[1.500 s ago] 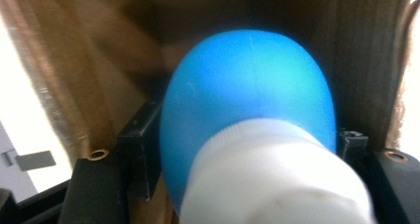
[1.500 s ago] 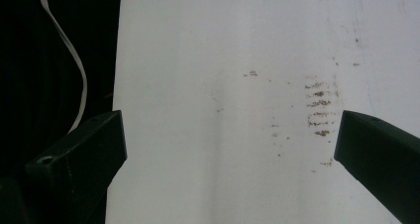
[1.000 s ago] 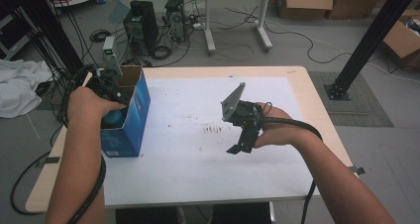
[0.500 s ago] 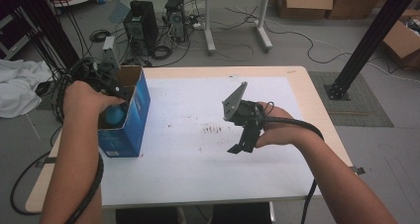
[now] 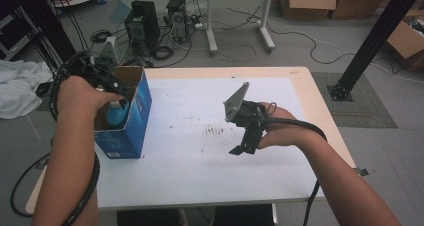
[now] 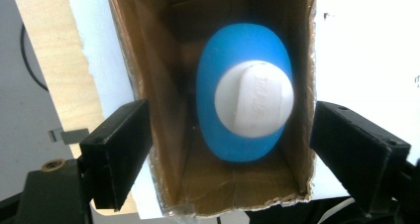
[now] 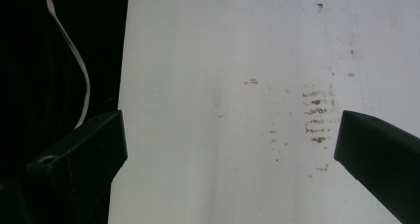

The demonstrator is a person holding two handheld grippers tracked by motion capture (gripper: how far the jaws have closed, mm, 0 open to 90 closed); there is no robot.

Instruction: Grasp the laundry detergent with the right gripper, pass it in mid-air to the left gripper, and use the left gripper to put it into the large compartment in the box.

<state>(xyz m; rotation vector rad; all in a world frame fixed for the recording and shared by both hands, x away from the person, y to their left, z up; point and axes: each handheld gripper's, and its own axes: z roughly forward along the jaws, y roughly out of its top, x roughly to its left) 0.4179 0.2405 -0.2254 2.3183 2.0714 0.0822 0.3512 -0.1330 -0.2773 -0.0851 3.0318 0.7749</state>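
Your left claw (image 5: pixel 116 87) sat over the open top of the blue box (image 5: pixel 131 121) at the left edge of the counter (image 5: pixel 190 171), jaws apart and just been opening, with nothing between the pads. In the left gripper view they straddled the box's cardboard walls from above without pressing on them. The blue bottle (image 6: pixel 243 110) with its white cap (image 6: pixel 253 99) stood upright inside the box, cap toward you and close to the right-hand wall in that view. My read is that you dropped it in cap-up so it stays graspable from the top, and spread the jaws wide to clear the walls on the way out. Your right claw (image 5: pixel 244 147) hung over the middle of the counter, jaws wide apart and empty, pointed down at the white surface and the brown smudges (image 7: pixel 315 120), parked well clear of the box. Nothing else was on the counter. The only thing in the way was the box's own rim: the bottle sat tight to one wall, so any re-grip would be cramped on that side. Your left claw's cable (image 5: pixel 85 196) trailed down along your forearm, clear of the box.
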